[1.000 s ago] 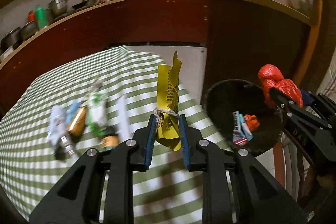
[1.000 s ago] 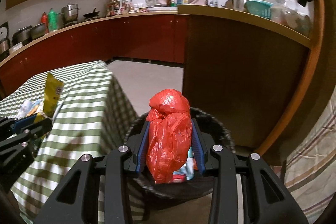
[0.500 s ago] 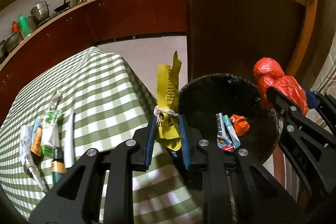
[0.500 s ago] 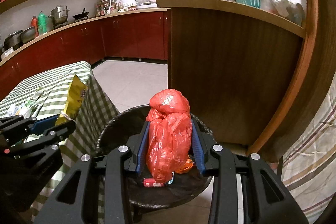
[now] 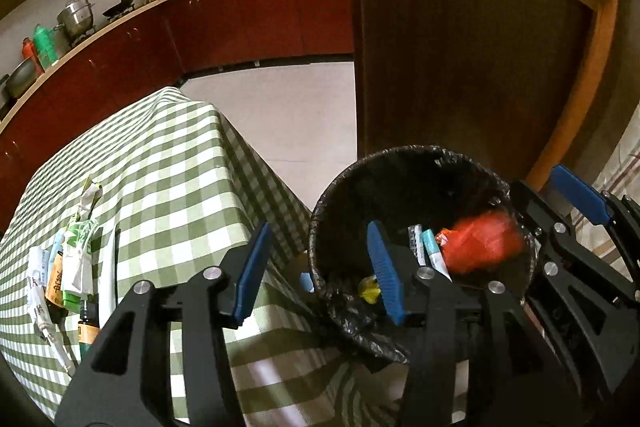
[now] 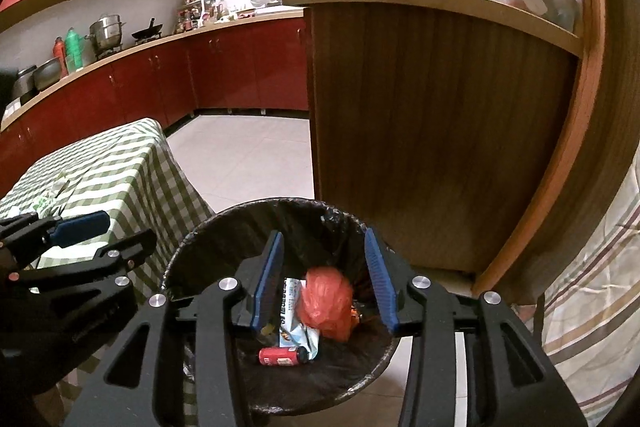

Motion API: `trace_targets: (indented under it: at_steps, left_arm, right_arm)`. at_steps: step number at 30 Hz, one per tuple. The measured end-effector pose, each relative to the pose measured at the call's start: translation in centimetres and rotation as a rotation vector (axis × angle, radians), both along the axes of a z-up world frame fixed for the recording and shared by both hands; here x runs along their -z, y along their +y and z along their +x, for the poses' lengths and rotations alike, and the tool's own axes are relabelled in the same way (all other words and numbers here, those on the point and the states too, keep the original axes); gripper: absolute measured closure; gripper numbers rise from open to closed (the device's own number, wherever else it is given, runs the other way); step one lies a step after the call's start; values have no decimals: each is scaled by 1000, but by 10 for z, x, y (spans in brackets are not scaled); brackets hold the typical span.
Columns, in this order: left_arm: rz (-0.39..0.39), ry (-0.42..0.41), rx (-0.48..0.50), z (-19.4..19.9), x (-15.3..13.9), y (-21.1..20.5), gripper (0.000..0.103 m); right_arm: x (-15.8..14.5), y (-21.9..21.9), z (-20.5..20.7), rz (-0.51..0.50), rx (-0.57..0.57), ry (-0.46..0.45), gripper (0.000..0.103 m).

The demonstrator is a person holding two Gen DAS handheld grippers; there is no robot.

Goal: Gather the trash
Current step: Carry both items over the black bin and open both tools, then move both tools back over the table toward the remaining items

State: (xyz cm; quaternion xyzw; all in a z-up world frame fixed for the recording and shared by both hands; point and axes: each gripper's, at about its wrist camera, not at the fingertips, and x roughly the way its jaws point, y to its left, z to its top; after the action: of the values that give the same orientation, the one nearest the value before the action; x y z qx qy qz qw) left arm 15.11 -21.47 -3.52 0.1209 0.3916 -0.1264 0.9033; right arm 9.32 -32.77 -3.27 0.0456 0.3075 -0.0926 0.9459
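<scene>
The black-lined trash bin [image 5: 400, 151] stands on the floor beside the checked table. My left gripper [image 5: 318, 271] hangs over its near rim, jaws opening, nothing between the pads. The yellow wrapper [image 5: 370, 291] lies inside the bin just under it. My right gripper [image 6: 324, 279] is above the bin [image 6: 280, 203], jaws opening too. The red plastic bag [image 6: 326, 303] sits below it among other wrappers, blurred in the left wrist view [image 5: 480, 247]. Each gripper shows in the other's view: the right one [image 5: 536, 181] and the left one [image 6: 120, 231].
Several wrappers and tubes [image 5: 68, 267] lie in a row on the green-checked tablecloth [image 5: 168, 163] at the left. A wooden counter end [image 6: 432, 131] rises right behind the bin. Red kitchen cabinets [image 5: 248, 23] line the back wall across a tiled floor.
Both grippers have opened over the bin. The yellow wrapper has dropped out of the left one and the red bag out of the right one, both into the bin.
</scene>
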Motion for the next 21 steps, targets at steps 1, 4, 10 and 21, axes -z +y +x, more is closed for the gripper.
trace_targets:
  at_steps: [1,4,10,21]
  left_arm:
    - [1,1,-2,0,-1,1,54]
    - [-11,2,-13,0,-3,7,51]
    - [-27,-8,-29,-4,-11,20,49]
    - [-41,-31,-109,-27,-31,81,43]
  right_arm:
    - [0,-1,-1,4,4,-1,60]
    - [0,-3,-2,15,8,-1,60]
    - [-1,0,-4,27,7,8,60]
    - [-10,42,-11,44,-75,8,60]
